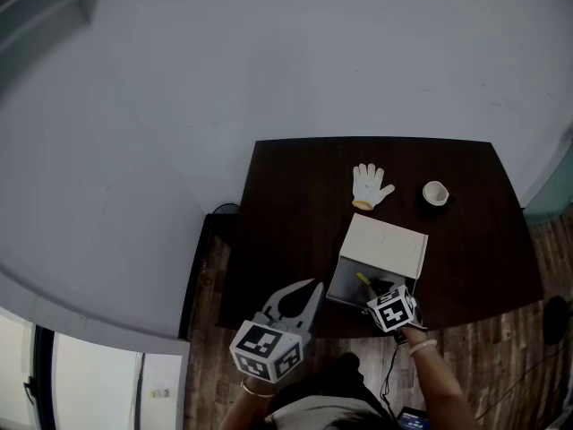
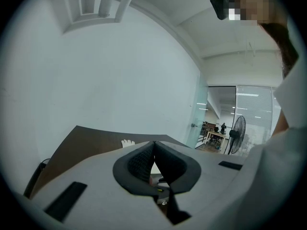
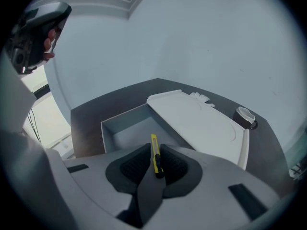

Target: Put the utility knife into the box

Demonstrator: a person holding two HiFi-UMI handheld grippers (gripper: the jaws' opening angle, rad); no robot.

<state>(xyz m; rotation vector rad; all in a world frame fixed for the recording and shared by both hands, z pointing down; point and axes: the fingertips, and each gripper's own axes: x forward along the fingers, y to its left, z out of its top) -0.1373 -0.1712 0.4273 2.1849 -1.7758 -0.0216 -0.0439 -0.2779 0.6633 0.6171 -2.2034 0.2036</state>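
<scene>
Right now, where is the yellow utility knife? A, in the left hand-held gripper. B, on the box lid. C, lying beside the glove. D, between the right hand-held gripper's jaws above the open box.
D: the right gripper view shows the utility knife clamped in the right hand-held gripper, over the open box.

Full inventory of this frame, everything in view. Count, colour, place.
table: 1, dark brown, against the wall
box: 1, grey inside, white lid open, near edge of table
utility knife: 1, yellow, between right gripper jaws, above the open box
glove: 1, white, on table beyond box
cup: 1, white, on table right of glove
fan: 1, black, far room
left gripper: 1, grey, shut, empty, near table edge
right gripper: 1, grey, shut on knife
</scene>
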